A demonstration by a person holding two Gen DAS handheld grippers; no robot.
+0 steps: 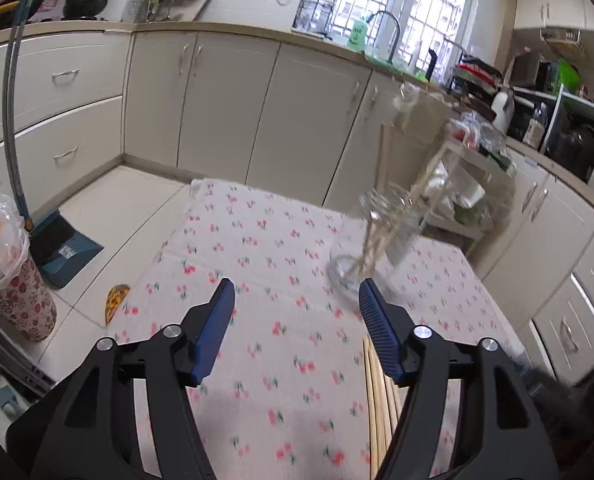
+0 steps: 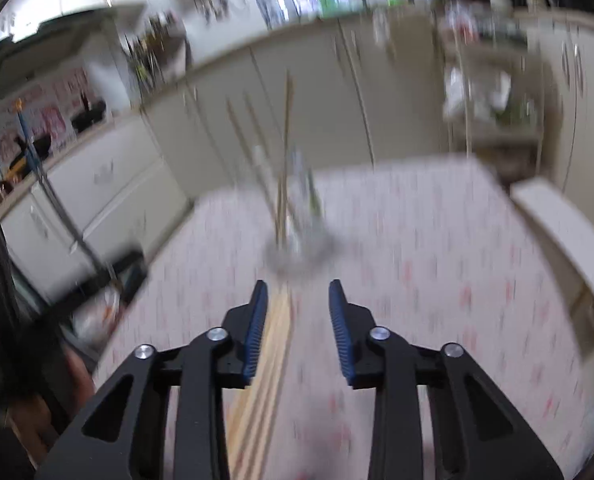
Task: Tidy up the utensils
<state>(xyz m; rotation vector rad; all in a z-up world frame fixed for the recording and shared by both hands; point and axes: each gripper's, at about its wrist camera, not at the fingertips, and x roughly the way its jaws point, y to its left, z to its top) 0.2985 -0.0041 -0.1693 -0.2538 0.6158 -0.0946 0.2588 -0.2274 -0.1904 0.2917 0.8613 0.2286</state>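
Note:
A clear glass jar [image 1: 371,236] stands on the cherry-print tablecloth [image 1: 257,248] with several wooden chopsticks [image 1: 405,208] leaning out of it. More loose chopsticks [image 1: 379,396] lie flat on the cloth under my left gripper's right finger. My left gripper [image 1: 297,296] is open and empty, just short of the jar. In the blurred right wrist view the jar [image 2: 301,220] holds chopsticks [image 2: 285,152], and loose chopsticks [image 2: 273,344] lie beside the left finger. My right gripper [image 2: 297,292] is open and empty, close before the jar.
White kitchen cabinets [image 1: 217,104] ring the table. A dustpan and broom [image 1: 57,248] and a floral bin [image 1: 17,292] with a plastic bag stand on the floor at left. A cluttered small rack [image 1: 465,184] stands beyond the table. A white board [image 2: 565,232] lies at the table's right.

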